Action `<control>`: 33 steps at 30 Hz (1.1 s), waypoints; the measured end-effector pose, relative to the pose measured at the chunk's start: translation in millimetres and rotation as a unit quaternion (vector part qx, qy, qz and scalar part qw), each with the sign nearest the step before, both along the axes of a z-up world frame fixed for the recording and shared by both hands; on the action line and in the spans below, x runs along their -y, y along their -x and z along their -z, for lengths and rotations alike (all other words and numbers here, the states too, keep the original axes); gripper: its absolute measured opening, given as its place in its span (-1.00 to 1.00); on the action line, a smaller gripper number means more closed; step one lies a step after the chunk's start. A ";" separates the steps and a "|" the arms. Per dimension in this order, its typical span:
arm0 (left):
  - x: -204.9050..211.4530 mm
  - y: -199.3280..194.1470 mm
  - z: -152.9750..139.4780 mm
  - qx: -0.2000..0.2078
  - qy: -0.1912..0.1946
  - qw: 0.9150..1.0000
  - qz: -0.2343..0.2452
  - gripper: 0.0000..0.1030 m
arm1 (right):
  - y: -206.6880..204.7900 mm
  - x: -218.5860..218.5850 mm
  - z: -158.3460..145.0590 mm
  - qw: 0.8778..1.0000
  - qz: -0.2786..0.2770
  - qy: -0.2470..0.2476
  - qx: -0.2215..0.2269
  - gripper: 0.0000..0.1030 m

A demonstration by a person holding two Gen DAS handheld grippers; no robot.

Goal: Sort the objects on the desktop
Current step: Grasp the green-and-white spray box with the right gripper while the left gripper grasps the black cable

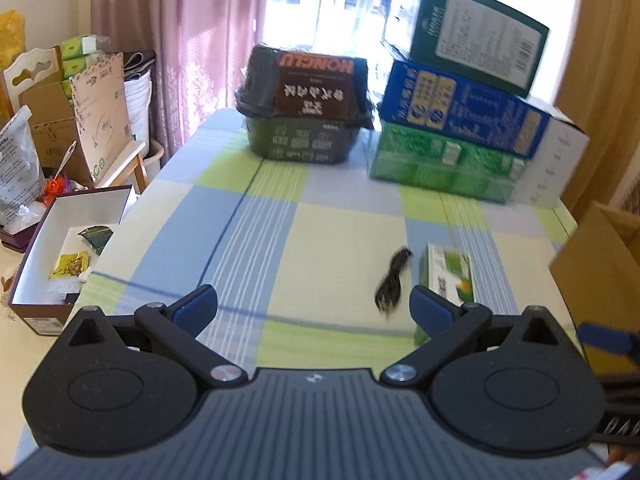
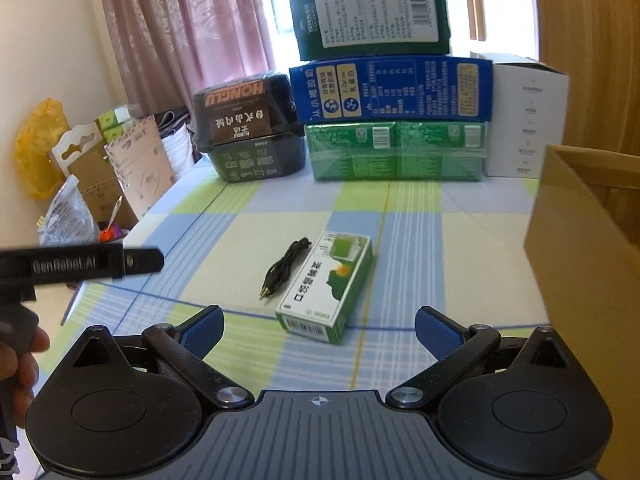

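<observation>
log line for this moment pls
left hand-held gripper: open, empty | right hand-held gripper: open, empty | green box, black cable: on table

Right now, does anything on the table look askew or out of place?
Only mildly: the dark green box topping the stack sits crooked, overhanging the blue box. The cable and small green box lie loose mid-table, unsorted.

Cardboard box (image 2: 580,248) cut off at right edge, medicine box (image 1: 446,280) blurred and partly behind fingertip, cable (image 1: 394,280) smeared
</observation>
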State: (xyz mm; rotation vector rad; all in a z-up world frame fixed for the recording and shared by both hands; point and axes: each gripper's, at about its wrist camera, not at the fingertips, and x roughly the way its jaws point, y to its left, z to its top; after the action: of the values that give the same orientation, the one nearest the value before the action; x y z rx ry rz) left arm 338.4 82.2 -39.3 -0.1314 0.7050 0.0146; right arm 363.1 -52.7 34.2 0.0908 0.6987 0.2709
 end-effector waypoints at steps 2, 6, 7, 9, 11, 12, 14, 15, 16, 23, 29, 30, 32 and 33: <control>-4.3 -9.0 6.1 0.001 0.006 1.000 -0.014 0.95 | -7.9 -2.0 9.5 1.000 -0.002 0.003 0.001 0.71; -8.3 -16.7 25.6 -0.010 -0.008 0.999 -0.035 0.95 | -20.8 -5.1 30.9 1.000 -0.008 0.007 -0.002 0.64; -6.7 -18.1 31.2 -0.013 -0.013 0.999 -0.030 0.95 | -24.9 -6.1 36.0 1.000 -0.007 0.007 -0.006 0.64; -3.9 -23.5 41.0 -0.022 -0.025 0.999 -0.018 0.95 | -32.5 -7.8 44.2 1.000 -0.008 0.004 -0.012 0.63; -3.2 -27.3 44.1 -0.014 -0.036 0.999 -0.009 0.95 | -37.3 -10.6 49.3 1.000 -0.011 0.009 -0.012 0.63; -3.7 -28.9 44.1 -0.007 -0.039 0.999 -0.008 0.95 | -39.2 -11.9 50.8 1.000 -0.012 0.010 -0.011 0.63; -5.2 -30.9 44.2 0.006 -0.043 0.999 -0.004 0.95 | -42.2 -15.2 52.6 1.000 -0.013 0.010 -0.010 0.63; -5.8 -31.2 45.2 0.014 -0.047 0.999 -0.001 0.95 | -44.1 -17.3 53.4 1.000 -0.013 0.012 -0.009 0.63; -6.3 -32.1 47.0 0.016 -0.053 0.998 -0.001 0.95 | -46.3 -19.2 54.3 1.000 -0.014 0.013 -0.007 0.63; -13.1 -40.8 57.9 -0.016 -0.031 0.999 0.015 0.95 | -63.8 -24.7 64.9 1.000 -0.006 0.022 -0.009 0.55; -9.2 -44.6 60.9 -0.030 -0.044 0.998 0.021 0.95 | -71.9 -24.5 71.2 1.000 -0.010 0.024 -0.013 0.36; -8.7 -44.6 61.5 -0.032 -0.042 0.998 0.022 0.95 | -72.3 -23.8 71.4 1.000 -0.010 0.022 -0.013 0.35; -7.5 -44.7 62.4 -0.033 -0.039 0.998 0.023 0.95 | -72.8 -22.3 70.6 1.000 -0.012 0.025 -0.010 0.30; -6.4 -44.9 62.9 -0.033 -0.041 0.998 0.024 0.95 | -73.1 -21.2 70.0 1.000 -0.011 0.028 -0.008 0.23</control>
State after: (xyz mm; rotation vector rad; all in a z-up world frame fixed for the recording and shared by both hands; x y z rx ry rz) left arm 383.3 88.5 -102.2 -0.0362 0.7715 0.0020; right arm 436.3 -31.5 -35.8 0.0327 0.7220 0.2721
